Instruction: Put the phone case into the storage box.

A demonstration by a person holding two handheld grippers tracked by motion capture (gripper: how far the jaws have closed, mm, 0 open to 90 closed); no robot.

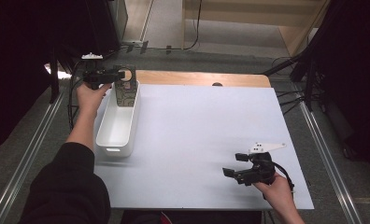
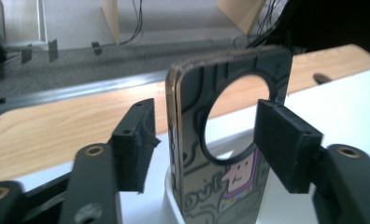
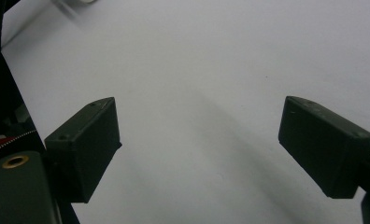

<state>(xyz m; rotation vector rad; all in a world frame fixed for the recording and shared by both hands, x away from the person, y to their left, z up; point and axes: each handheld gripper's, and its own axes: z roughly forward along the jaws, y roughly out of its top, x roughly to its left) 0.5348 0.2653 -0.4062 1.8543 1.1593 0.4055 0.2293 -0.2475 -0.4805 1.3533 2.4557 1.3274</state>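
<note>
White tabletop [image 1: 197, 140] is being watched from above, with a strip of bare wood along its far edge and grey carpet beyond. At the far left a white bin [image 1: 119, 122] is sitting lengthwise, and a patterned door-hanger card [image 1: 125, 88] – dark, with a round hole near its top – is being left standing upright against the bin's far end.

The left gripper [image 1: 117, 74] is being held level at that far end, right at the top of the card. From the left gripper view, the card [image 2: 225, 140] is standing edge-on between the jaws, and the pads [image 2: 286, 142] are standing clear on either side – the jaws are apart and nothing is being squeezed. Daylight can be seen between the left pad and the card's edge; on the right the gap is narrower, though no pressing is apparent. So the card is being judged as released, resting in the bin on its own.

Near right, the right gripper [image 1: 237, 170] is being held low over bare tabletop, its jaws apart with nothing between them, as the right gripper view confirms.

As for progress: the placing itself is being read as done, the card being in the bin. What is left, by the look of it, is for the left gripper to be drawn back without the card being tipped – it is leaning only lightly.
</note>
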